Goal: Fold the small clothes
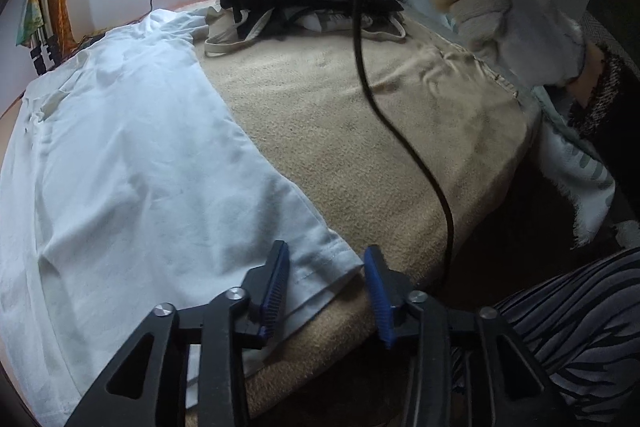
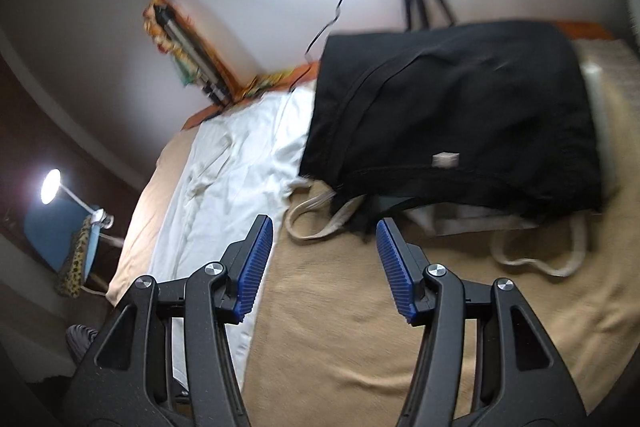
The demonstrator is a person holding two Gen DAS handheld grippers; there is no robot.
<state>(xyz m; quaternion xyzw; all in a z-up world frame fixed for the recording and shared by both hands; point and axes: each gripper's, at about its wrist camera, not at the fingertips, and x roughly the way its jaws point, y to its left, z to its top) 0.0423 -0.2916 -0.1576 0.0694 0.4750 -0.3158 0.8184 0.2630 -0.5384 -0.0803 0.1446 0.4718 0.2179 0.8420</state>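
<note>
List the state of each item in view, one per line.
White shirt: spread flat on the blanket, unfolded.
Black garment: folded, lying on a pile.
Left gripper: open, straddling the shirt's sleeve hem.
Right gripper: open, empty, above the blanket.
Desk lamp: on.

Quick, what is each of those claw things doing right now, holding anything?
Left gripper: open, jaws either side of the white shirt corner, not clamped.
Right gripper: open, holding nothing, pointed at the black garment.
</note>
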